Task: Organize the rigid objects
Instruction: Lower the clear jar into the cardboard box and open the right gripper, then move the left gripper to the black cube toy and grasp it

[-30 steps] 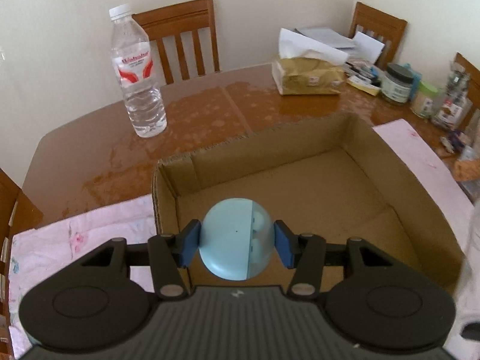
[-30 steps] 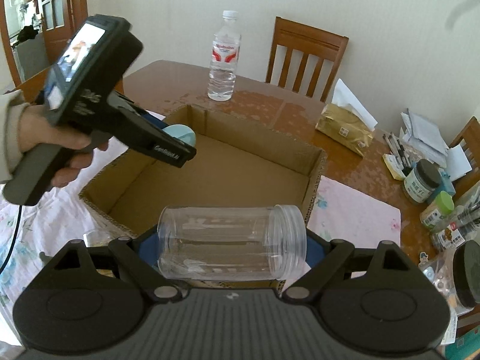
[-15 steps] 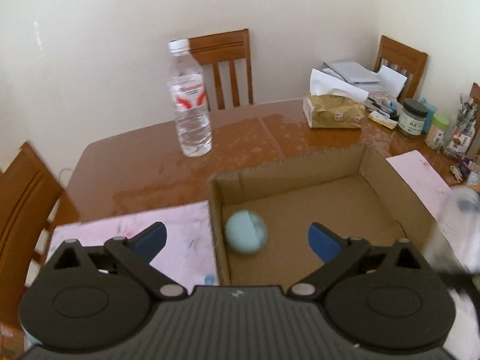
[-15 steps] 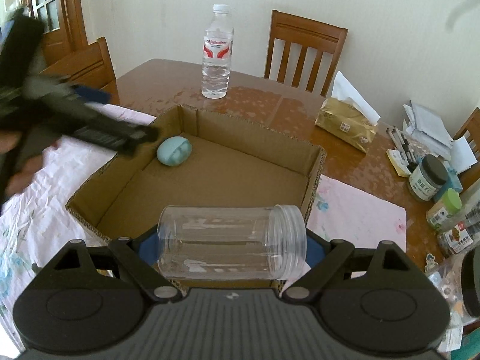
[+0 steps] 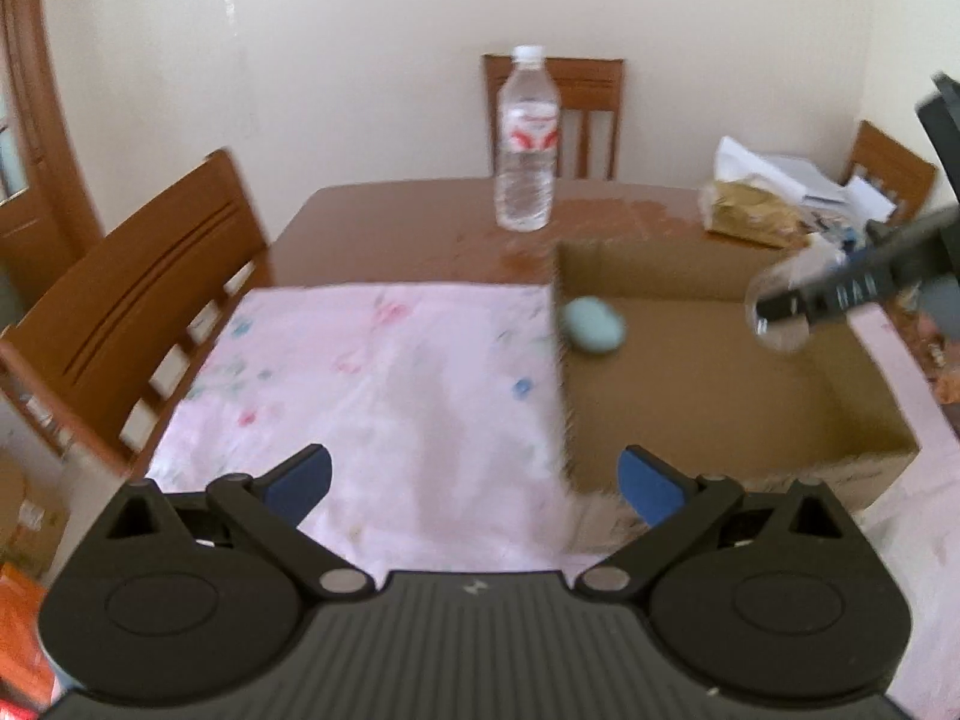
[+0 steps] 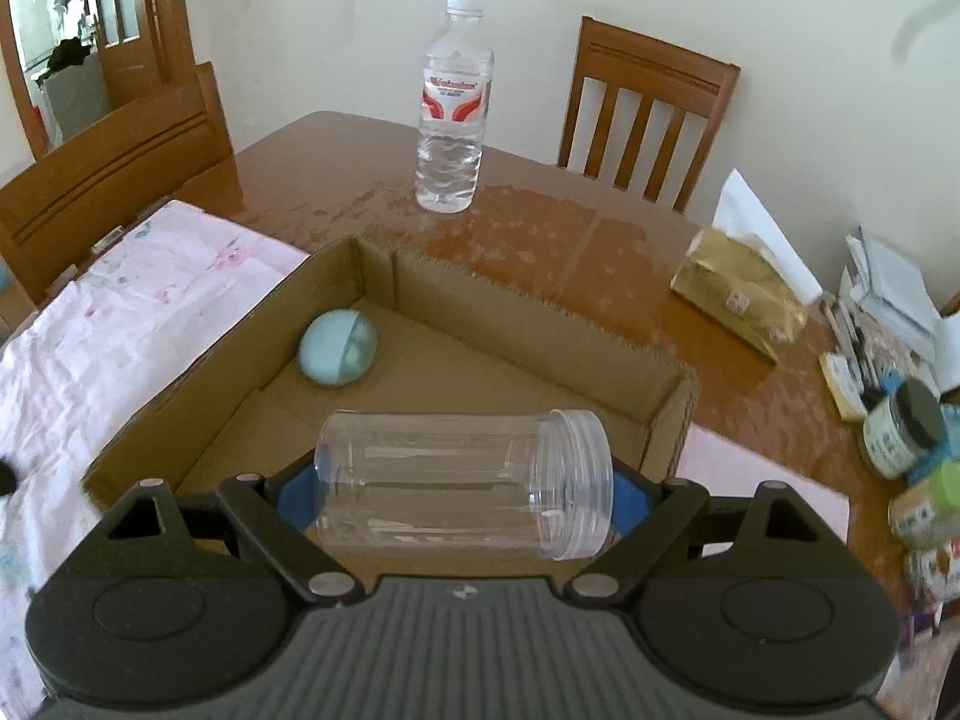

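Since pale blue egg-shaped case (image 6: pixel 339 347) now lies released in far-left corner of cardboard box (image 6: pixel 540 309), left gripper (image 5: pixel 474 480) has drawn back outside box, fingers spread, empty. Right gripper (image 6: pixel 462 489) clenches clear jar (image 6: pixel 462 480) sideways above box near edge; likely next deposit.

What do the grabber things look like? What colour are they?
Both grippers, left and right, look alike: black plastic bodies with ribbed tops, two round discs, silver pivot screws, and blue pads inside the jaws.
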A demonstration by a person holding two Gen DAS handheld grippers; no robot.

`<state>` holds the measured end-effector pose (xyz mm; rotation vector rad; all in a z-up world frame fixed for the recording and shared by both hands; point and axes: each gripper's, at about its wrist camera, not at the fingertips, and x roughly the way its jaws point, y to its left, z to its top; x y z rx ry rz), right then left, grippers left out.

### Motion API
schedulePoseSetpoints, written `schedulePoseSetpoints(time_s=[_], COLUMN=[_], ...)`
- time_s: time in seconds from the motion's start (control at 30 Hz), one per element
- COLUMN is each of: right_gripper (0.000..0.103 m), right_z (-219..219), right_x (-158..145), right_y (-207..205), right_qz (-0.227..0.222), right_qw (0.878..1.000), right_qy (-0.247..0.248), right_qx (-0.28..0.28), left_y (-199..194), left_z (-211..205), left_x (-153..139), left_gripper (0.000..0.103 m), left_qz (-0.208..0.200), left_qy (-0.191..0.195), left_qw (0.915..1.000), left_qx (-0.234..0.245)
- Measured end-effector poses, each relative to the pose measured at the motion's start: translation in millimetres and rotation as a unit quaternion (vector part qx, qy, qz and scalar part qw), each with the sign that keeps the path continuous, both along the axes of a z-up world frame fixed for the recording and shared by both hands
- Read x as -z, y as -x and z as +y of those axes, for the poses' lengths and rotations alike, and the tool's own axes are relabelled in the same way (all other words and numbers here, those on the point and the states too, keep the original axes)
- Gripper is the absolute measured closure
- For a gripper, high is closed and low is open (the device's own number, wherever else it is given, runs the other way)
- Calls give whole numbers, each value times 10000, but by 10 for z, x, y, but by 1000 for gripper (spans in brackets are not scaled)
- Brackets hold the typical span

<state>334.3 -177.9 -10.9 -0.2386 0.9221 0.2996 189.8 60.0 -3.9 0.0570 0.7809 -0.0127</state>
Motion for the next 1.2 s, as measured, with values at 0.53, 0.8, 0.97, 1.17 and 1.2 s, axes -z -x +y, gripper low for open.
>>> schedulePoseSetpoints(time_s=[0.53,0.8,0.97,1.17,1.2], right_gripper=[0,0,0,0,0], right_z=[-12,-129,-233,-335,-354], right_x=[-58,-221,-284,-91,-36], right_y=[-83,414,839,1304,1343], right_qz=[-178,-202,-153,343,437], right_qw=[9998,9969,9904,9764,9735], right_qy=[49,138,174,192,184], right_qx=[122,745,1365,2123,2237], left_y=[262,239,259,279,283], left_z=[198,262,284,278,277], left_x=[170,220,241,301,304], left_gripper=[2,2,2,1,1], left_qz=[388,279,183,93,97], left_qy=[-54,-58,31,-4,47], left_qw=[9978,9994,9998,9987,9984], left_qx=[-543,-216,87,508,549])
